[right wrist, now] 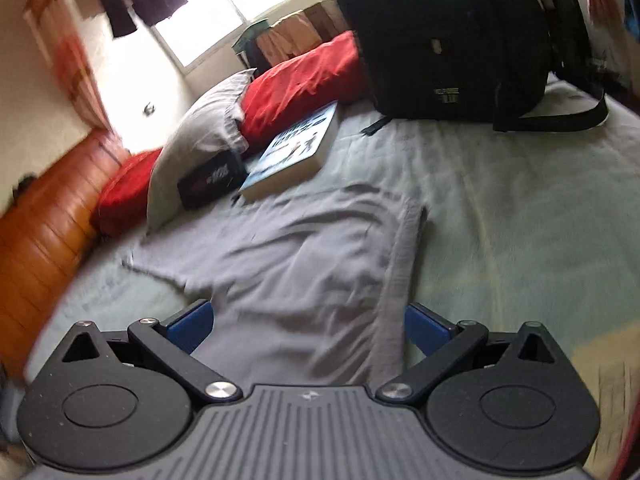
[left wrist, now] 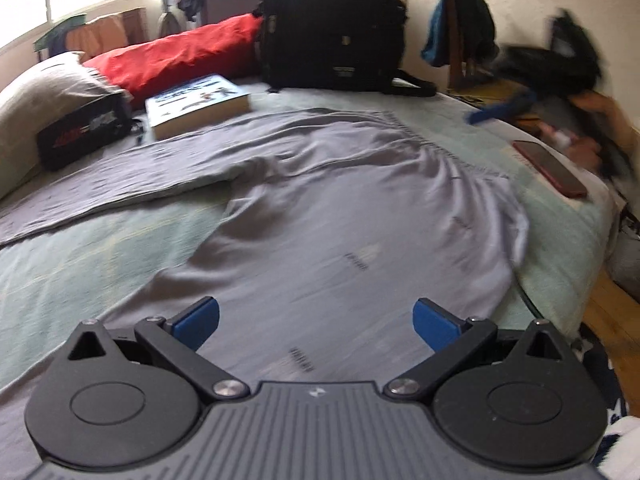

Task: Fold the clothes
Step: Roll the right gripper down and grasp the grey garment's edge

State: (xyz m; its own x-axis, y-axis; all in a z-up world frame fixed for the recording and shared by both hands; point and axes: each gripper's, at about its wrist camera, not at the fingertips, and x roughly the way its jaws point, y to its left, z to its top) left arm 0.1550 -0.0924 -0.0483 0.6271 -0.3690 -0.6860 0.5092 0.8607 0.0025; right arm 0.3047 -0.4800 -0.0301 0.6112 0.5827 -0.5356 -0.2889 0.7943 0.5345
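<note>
The bed (left wrist: 80, 264), under a pale green cover, carries a grey long-sleeved shirt (left wrist: 340, 216) spread flat across its middle, one sleeve (left wrist: 120, 184) stretched out sideways. Behind it stand a black backpack (left wrist: 332, 24) and a book (left wrist: 196, 104). The left gripper (left wrist: 316, 322) hovers over the hem, jaws spread wide and empty. The right gripper (right wrist: 308, 326), equally wide, straddles cloth without pinching. Judgement: folding not begun; next, grip an edge.
</note>
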